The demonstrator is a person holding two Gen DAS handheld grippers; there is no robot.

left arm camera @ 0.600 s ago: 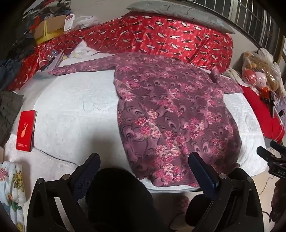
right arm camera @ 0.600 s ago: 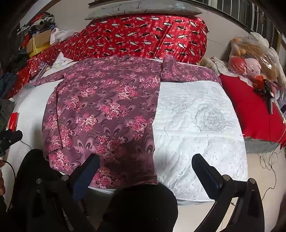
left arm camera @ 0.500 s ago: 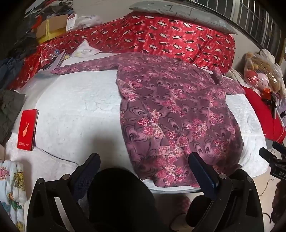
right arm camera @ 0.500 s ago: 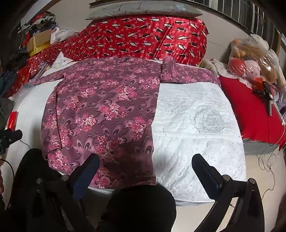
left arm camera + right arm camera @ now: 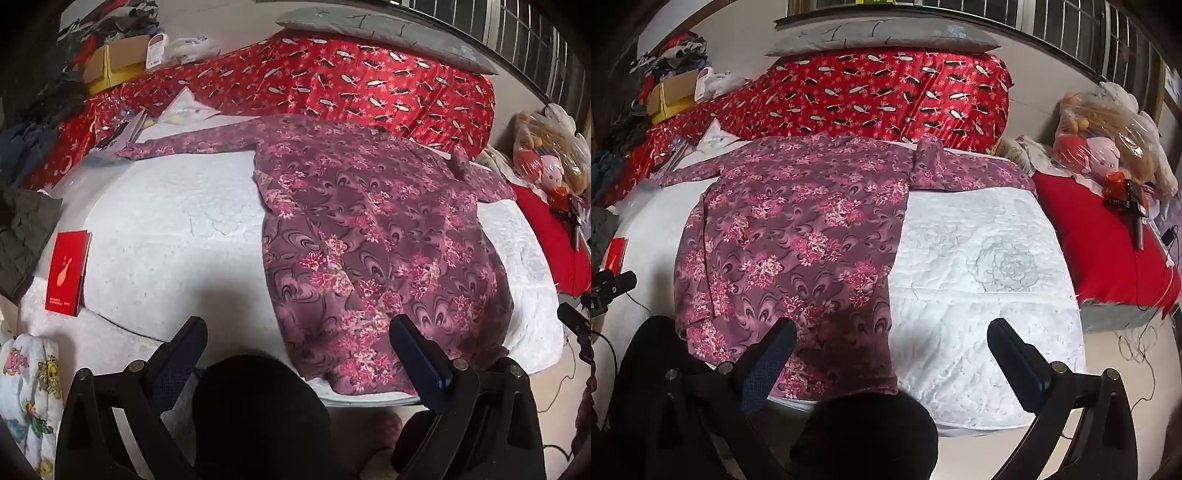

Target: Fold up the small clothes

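Across the white quilted bed (image 5: 166, 236) we see a purple floral garment (image 5: 369, 236) lying flat, hem toward us at the near edge, one sleeve stretched out left and the other folded near the red patterned quilt (image 5: 886, 99). Our left gripper (image 5: 295, 350) and right gripper (image 5: 892, 347) hover above the hem, fingers spread wide, holding nothing.

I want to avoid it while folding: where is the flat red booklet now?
In the left wrist view, the flat red booklet lies on the white quilted cover at its left edge, left of the purple floral garment.
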